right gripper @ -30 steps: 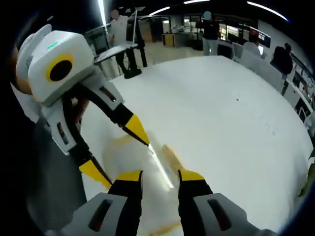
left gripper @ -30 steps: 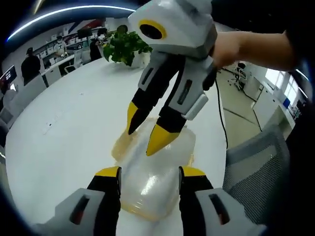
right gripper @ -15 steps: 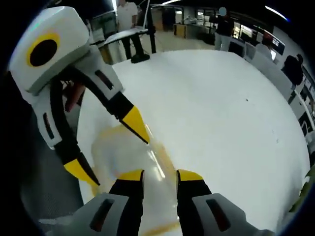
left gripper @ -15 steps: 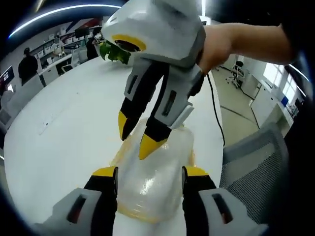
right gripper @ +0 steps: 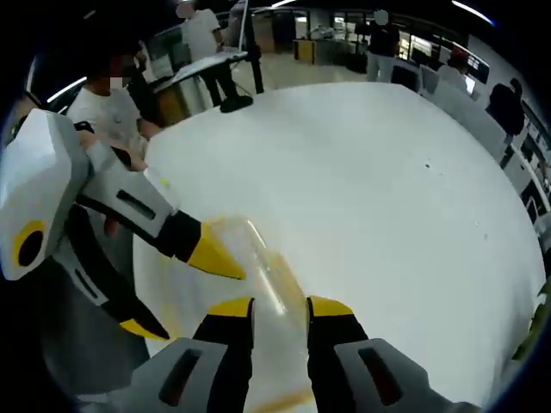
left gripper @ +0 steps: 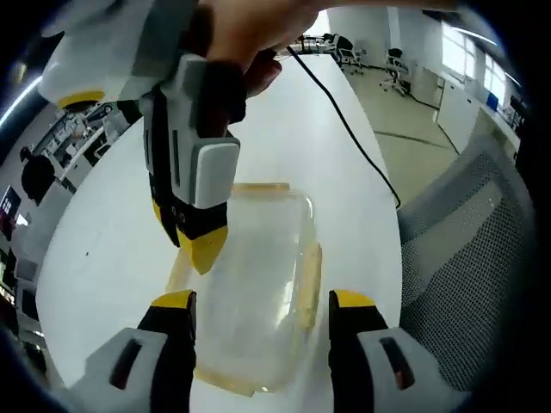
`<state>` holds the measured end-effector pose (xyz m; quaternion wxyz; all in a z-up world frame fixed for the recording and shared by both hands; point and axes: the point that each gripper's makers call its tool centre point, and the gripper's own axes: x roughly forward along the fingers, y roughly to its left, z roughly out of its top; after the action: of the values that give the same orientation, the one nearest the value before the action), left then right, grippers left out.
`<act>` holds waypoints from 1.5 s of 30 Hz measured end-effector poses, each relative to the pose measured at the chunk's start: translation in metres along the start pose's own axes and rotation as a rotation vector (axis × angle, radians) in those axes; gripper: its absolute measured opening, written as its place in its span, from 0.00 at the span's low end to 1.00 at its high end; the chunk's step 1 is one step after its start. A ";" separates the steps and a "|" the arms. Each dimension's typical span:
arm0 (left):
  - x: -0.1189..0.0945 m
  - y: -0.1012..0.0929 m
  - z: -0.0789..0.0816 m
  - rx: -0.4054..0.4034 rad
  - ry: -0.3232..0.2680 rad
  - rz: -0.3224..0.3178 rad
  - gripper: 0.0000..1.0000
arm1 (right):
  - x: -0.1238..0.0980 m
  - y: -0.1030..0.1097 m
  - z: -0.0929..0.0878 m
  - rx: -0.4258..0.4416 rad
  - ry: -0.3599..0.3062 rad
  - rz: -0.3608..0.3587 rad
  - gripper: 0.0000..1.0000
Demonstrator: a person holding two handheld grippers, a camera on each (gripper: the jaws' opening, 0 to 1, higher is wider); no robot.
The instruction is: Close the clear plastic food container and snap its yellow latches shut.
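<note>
Left gripper view: white table (left gripper: 103,249) runs bare to the left. Right gripper (left gripper: 196,245) comes down on the clear container's (left gripper: 258,284) left edge, tips nearly together; grip on anything, cannot tell. Left gripper (left gripper: 263,305) jaws wide, straddling the container, not touching. Yellow latch (left gripper: 310,275) on its right side. Grey mesh chair (left gripper: 465,267) just past the table edge.

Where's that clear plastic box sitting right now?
The clear container lies on the white table near its edge, between the left gripper jaws, beside a grey mesh chair; the right gripper touches its lid.
</note>
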<state>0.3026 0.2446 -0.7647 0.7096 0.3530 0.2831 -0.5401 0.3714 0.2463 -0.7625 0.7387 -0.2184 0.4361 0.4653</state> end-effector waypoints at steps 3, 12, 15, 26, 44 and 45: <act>0.000 0.002 0.005 0.091 0.013 0.022 0.63 | 0.000 0.004 -0.002 -0.079 0.073 0.063 0.22; 0.008 -0.010 -0.004 0.206 0.112 0.028 0.60 | -0.003 0.009 0.002 -0.268 0.303 0.228 0.22; 0.010 -0.007 -0.003 0.200 0.131 0.048 0.59 | 0.002 0.005 0.002 -0.329 0.355 0.232 0.22; 0.016 -0.002 -0.002 0.215 0.187 0.085 0.57 | 0.011 0.009 -0.008 -0.438 0.508 0.304 0.25; 0.019 -0.003 0.000 0.232 0.219 0.108 0.48 | 0.011 0.010 -0.006 -0.459 0.464 0.286 0.19; 0.018 -0.003 -0.001 0.230 0.219 0.107 0.48 | 0.011 0.009 -0.006 -0.457 0.468 0.288 0.19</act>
<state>0.3043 0.2349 -0.7795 0.6573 0.5030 0.2759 -0.4887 0.3626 0.2519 -0.7741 0.4778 -0.4149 0.5044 0.5875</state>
